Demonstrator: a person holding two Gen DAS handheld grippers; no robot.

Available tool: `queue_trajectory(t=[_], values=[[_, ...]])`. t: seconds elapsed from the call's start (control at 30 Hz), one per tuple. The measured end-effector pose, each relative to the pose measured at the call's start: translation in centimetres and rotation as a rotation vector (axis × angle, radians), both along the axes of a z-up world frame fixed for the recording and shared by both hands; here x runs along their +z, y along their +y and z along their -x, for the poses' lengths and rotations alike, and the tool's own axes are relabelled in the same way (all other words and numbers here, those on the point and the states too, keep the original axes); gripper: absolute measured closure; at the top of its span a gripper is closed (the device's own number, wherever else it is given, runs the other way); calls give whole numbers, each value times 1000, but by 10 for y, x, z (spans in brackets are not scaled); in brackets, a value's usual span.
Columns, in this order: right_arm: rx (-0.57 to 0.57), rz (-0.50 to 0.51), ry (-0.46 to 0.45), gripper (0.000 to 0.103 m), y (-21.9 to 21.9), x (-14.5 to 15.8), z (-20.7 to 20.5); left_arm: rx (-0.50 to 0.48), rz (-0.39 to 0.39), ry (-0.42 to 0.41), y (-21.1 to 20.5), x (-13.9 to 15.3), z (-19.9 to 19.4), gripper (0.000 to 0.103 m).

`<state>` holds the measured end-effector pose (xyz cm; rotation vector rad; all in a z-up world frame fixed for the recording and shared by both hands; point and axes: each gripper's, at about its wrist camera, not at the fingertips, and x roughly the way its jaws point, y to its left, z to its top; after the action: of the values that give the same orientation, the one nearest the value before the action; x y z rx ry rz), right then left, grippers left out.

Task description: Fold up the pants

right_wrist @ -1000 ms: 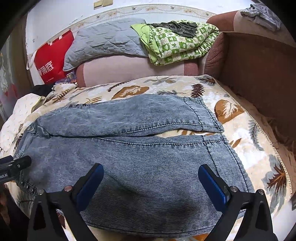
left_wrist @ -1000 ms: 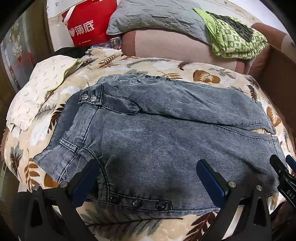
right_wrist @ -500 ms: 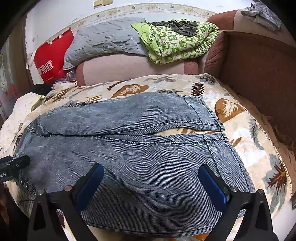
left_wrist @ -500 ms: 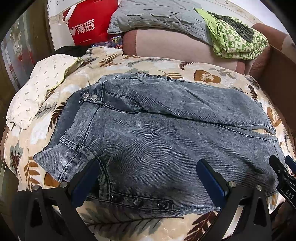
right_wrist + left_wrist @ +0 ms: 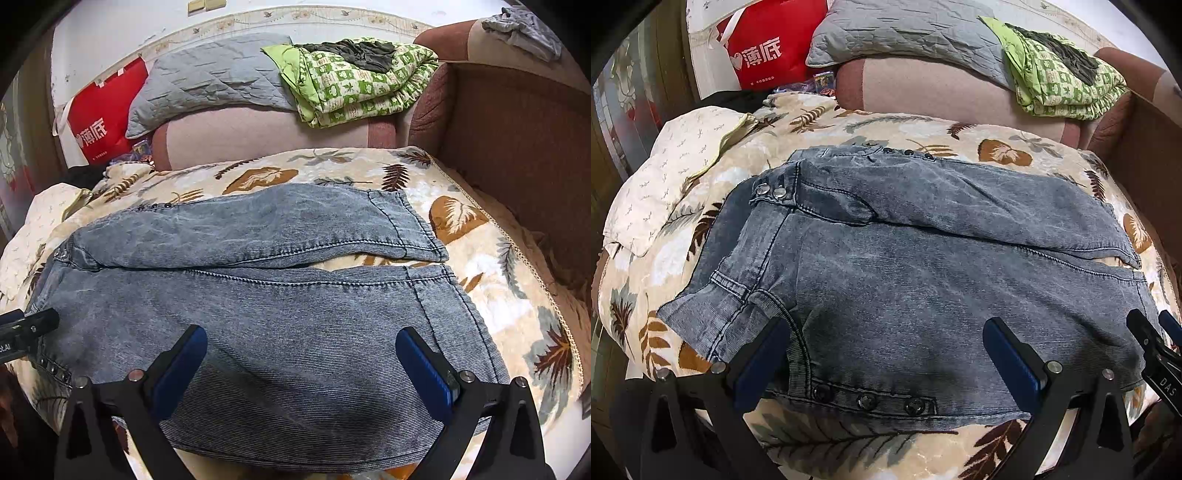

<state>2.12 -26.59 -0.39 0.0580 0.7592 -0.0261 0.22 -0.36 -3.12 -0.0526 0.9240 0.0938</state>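
Both tools hang spread wide and empty, the left tool (image 5: 886, 354) over the waist end of the jeans (image 5: 923, 280), the right tool (image 5: 301, 358) over the near leg. The jeans lie flat on a leaf-print blanket (image 5: 491, 280), legs side by side, a grey pillow (image 5: 214, 77) behind.

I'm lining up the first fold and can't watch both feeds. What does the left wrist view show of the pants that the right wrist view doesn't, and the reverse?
Only the left wrist view: the waistband with its two silver snaps, and the near snap row. Only the right wrist view: both leg hems, lying apart on the leaf-print blanket. Both: the pants spread flat, each open claw, left and right, over the near leg.
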Motion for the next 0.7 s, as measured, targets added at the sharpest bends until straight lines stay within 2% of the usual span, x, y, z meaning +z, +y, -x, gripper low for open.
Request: queue_trajectory(t=[0.17, 0.3, 0.37, 0.47, 0.5, 0.6, 0.63, 0.7], values=[[-1, 0, 7, 0, 0, -1, 1, 10, 13, -2, 6, 2, 2, 0], [5, -59, 46, 0, -5, -4, 1, 51, 46, 2, 25, 4, 6, 0], [22, -143, 77, 0, -10, -4, 5, 79, 65, 11, 38, 2, 8, 0], [44, -336, 158, 0, -26, -9, 15, 178, 128, 51, 74, -5, 14, 0], [36, -401, 183, 0, -34, -12, 20, 240, 155, 70, 91, -10, 18, 0], [-46, -601, 270, 0, -67, -28, 38, 427, 235, 104, 139, -25, 23, 0], [-104, -676, 295, 0, -84, -34, 46, 464, 261, 105, 148, -29, 24, 0], [-189, -764, 299, 0, -108, -41, 55, 500, 311, 112, 161, -35, 21, 0]])
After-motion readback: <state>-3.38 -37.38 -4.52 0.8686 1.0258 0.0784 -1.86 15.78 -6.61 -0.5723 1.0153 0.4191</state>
